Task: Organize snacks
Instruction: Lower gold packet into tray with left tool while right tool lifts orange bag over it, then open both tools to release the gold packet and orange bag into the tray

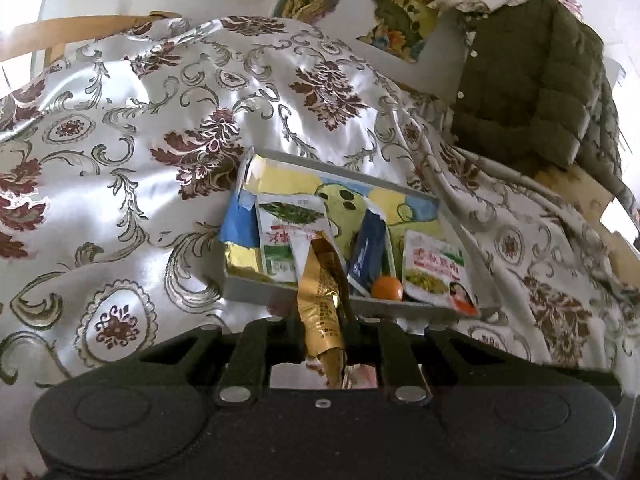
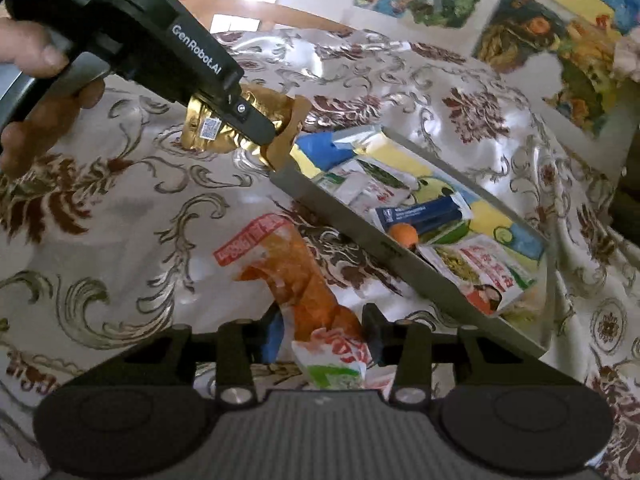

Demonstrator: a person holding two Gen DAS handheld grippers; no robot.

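The left claw (image 1: 324, 332) is clenched on a gold snack packet (image 1: 322, 300). In the right wrist view this claw (image 2: 272, 136) holds the gold packet (image 2: 208, 128) up in the air, just by the near corner of the gray tray (image 2: 360, 236). A bare hand (image 2: 36, 92) grips the handle of that claw.

The right claw (image 2: 320, 332) has an orange snack bag (image 2: 296, 280) between its two fingers. No earlier picture is here, and I cannot tell if the pads really press on the bag. The bag lies on the flowery cloth (image 2: 120, 208), right beside the long near wall of the tray.

The tray sits on that shiny white cloth with dark red flowers. Inside the tray (image 1: 256, 292) there are more snacks. A white and green packet (image 1: 288, 232) lies near the left end. A dark blue packet (image 1: 370, 256) is in the middle. A small orange ball (image 1: 387, 288) touches the tray's near wall, just beside the blue packet. A white packet with red writing (image 1: 436, 272) leans at the right end. The tray bottom has a yellow and blue picture.

Behind the tray, far to the right, hangs a green puffy jacket (image 1: 528, 92).
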